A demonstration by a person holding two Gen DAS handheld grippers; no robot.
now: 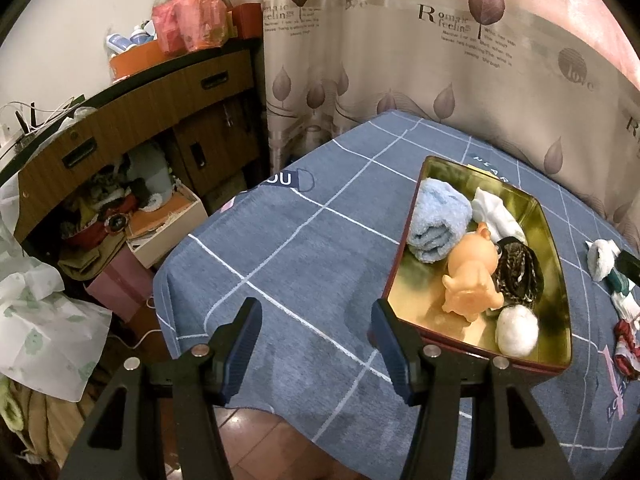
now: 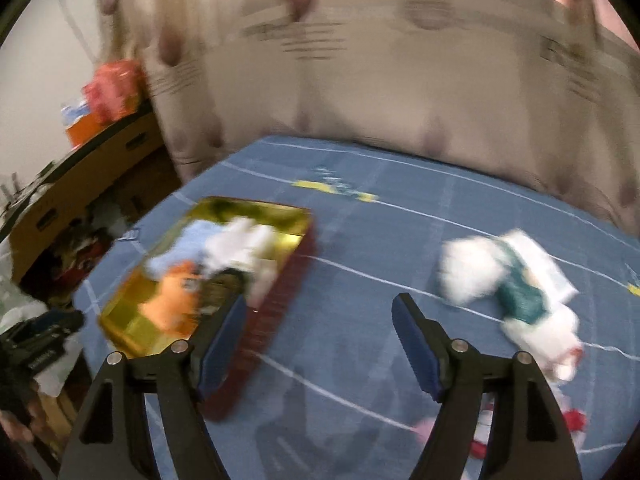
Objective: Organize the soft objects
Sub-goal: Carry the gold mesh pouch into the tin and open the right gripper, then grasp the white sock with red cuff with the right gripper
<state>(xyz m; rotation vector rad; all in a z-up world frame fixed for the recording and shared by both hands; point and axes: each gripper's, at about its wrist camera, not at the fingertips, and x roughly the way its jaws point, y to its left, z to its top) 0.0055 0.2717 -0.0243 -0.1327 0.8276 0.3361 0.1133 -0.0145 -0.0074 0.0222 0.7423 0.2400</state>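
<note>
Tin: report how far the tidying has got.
Done: the tin already holds a blue towel, a white cloth, an orange pig toy, a dark band and a white ball. In hand: nothing; the left gripper and right gripper are both open and empty. Left: the white-and-green socks and a red-and-white item lie on the cloth beside the tin.

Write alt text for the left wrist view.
An open, empty left gripper hovers over a blue checked tablecloth beside a gold tin holding a rolled blue towel, orange toy pig and white pompom.
</note>
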